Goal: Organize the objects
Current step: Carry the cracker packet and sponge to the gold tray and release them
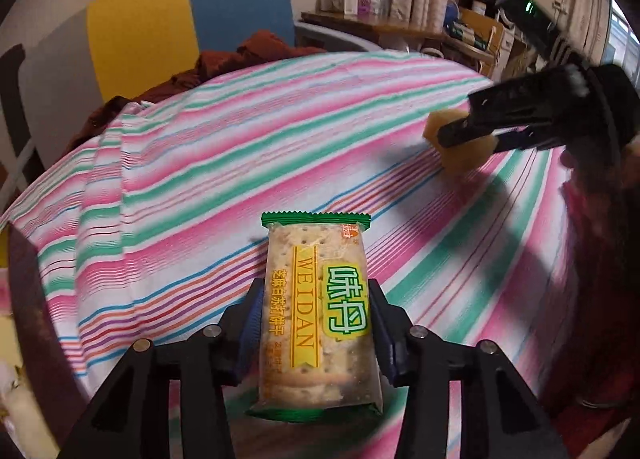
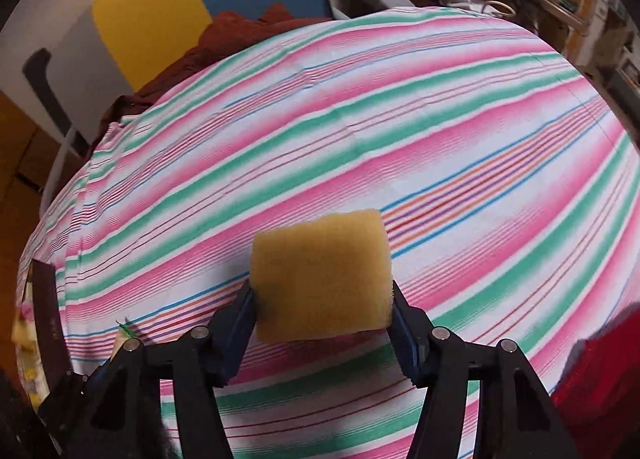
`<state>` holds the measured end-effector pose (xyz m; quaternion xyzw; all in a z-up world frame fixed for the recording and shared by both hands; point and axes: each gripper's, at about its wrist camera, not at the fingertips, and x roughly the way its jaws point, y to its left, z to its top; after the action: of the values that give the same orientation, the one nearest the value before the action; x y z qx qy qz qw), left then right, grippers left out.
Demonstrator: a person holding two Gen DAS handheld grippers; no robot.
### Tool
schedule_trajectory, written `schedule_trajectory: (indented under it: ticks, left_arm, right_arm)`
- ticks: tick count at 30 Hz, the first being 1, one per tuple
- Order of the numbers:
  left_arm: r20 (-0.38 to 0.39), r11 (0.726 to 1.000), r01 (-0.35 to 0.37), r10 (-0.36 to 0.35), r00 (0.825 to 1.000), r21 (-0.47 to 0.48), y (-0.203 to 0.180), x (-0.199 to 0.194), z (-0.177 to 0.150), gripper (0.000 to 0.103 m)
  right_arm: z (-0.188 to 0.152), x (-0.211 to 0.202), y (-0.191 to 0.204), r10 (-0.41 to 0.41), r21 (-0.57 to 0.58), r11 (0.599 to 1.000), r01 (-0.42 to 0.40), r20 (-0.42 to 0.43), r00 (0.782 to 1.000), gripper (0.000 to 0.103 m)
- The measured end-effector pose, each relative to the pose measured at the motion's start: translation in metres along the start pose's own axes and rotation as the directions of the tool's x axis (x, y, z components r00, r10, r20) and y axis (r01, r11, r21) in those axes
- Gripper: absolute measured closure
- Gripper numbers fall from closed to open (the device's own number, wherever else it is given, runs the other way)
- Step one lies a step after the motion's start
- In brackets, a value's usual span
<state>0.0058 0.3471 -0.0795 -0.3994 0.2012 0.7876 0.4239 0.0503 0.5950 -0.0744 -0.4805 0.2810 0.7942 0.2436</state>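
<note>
My left gripper (image 1: 316,319) is shut on a cracker packet (image 1: 316,315) with green ends and a yellow band, held lengthwise above the striped cloth (image 1: 240,163). A yellow sponge block (image 2: 322,275) sits squeezed between the blue pads of my right gripper (image 2: 322,299), just over the cloth. In the left wrist view the right gripper (image 1: 460,135) shows at the right edge, its black fingers clamped on the sponge (image 1: 456,147) close to the cloth.
The striped cloth (image 2: 360,131) covers the whole table. A dark red-brown garment (image 1: 224,63) lies at its far edge before a yellow and blue chair back (image 1: 188,15). Cluttered wooden shelves (image 1: 472,27) stand at the back right. A red sleeve (image 2: 600,379) shows at lower right.
</note>
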Motion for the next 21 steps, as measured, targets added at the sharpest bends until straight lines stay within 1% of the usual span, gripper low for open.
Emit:
schedule_trajectory:
  ticks: [2,5,8,10,15,19,21]
  left_arm:
    - [0.024,1.0,-0.017,0.018,1.0,-0.012,0.001,-0.015,0.001,0.055]
    - [0.08,0.998,-0.045,0.048,0.996,-0.045,0.009,-0.047,0.004,0.055]
    - [0.137,0.994,-0.069,0.08,0.987,-0.088,0.017,-0.078,0.003,0.055]
    - [0.161,0.99,-0.078,0.097,0.982,-0.119,0.024,-0.095,0.002,0.055]
    - [0.179,0.976,-0.112,0.145,0.973,-0.186,0.044,-0.12,-0.005,0.055]
    - [0.181,0.964,-0.131,0.175,0.968,-0.23,0.059,-0.133,-0.016,0.055]
    - [0.181,0.958,-0.142,0.191,0.965,-0.251,0.065,-0.139,-0.023,0.055]
  right_arm:
    - [-0.001,-0.002,0.003,0.013,-0.008,1.0,-0.013,0.008,1.0,0.041]
    - [-0.003,-0.007,0.003,0.031,-0.019,0.999,-0.031,0.019,0.999,0.041]
    - [0.0,-0.006,0.006,0.047,-0.037,0.998,-0.046,0.032,0.998,0.041]
    - [-0.001,-0.01,0.01,0.055,-0.049,0.997,-0.053,0.039,0.998,0.041]
    - [-0.001,-0.013,0.016,0.071,-0.074,0.995,-0.066,0.061,0.996,0.041]
    - [-0.003,-0.019,0.023,0.095,-0.104,0.991,-0.086,0.084,0.992,0.041]
    - [-0.004,-0.02,0.027,0.09,-0.123,0.989,-0.079,0.087,0.992,0.041]
